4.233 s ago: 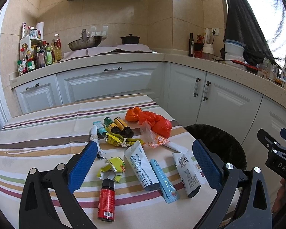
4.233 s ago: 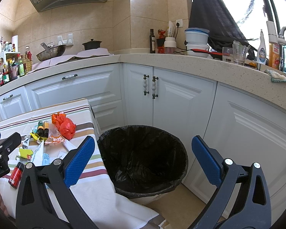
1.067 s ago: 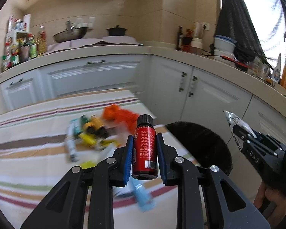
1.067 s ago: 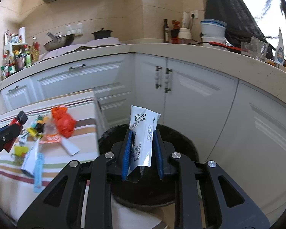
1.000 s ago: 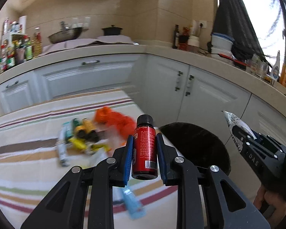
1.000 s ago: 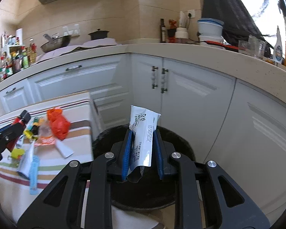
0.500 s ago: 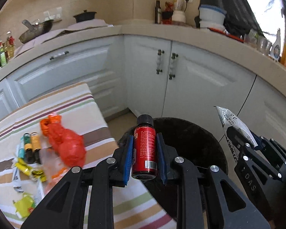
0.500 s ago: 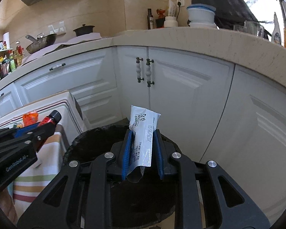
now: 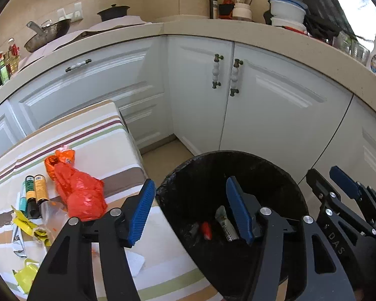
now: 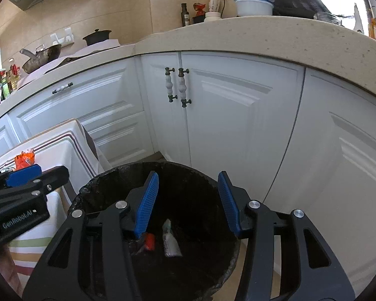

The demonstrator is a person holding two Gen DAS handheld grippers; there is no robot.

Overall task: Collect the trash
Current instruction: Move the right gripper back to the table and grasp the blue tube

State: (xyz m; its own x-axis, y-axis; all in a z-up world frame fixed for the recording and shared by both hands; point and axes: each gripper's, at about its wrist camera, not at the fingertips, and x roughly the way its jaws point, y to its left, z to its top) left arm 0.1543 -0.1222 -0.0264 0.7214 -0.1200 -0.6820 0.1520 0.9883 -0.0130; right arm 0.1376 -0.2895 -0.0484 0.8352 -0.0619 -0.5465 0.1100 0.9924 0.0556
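Both grippers, left and right, hang over the black-lined trash bin with jaws opening and empty, a red bottle and white packet lying below them, while the remaining litter, an orange bag included, sits left of the nearer left gripper.

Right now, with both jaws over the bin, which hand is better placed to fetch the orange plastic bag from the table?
Left. The left gripper, its jaws opening and empty, hangs at the table edge beside the orange plastic bag. The right gripper, also opening and empty, is over the bin, farther from it.
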